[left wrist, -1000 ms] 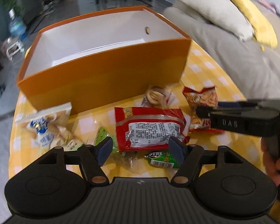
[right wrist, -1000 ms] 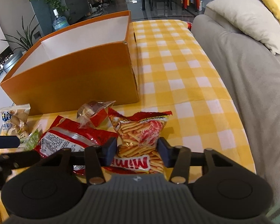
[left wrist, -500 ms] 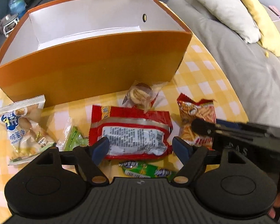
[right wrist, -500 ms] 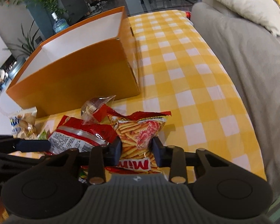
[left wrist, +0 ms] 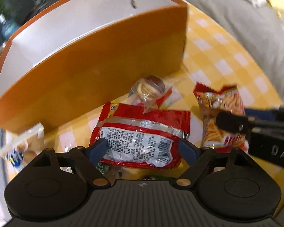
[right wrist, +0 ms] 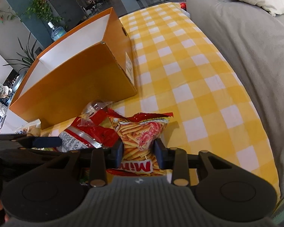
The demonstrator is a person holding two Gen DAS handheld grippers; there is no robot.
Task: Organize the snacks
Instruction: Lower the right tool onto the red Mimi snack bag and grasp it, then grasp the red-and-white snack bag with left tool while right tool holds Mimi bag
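Right wrist view: downward-tilted right gripper point(right wrist: 138, 152) clamps one orange crinkly fries packet point(right wrist: 140, 138); left gripper point(left wrist: 143, 150), jaws opening, straddles one red foil pouch point(left wrist: 140, 134) untouched.

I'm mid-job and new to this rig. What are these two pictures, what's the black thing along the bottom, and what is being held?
There is no robot: a person holds a two-finger gripper in each hand, and each picture comes from a camera on one of them. The black shape is the gripper itself.

The left gripper hangs over the big red packet on the yellow checked tablecloth, jaws opening either side of it without gripping.

The right gripper is shut on the fries bag.

Behind stands the orange box, with a clear-wrapped snack before it.
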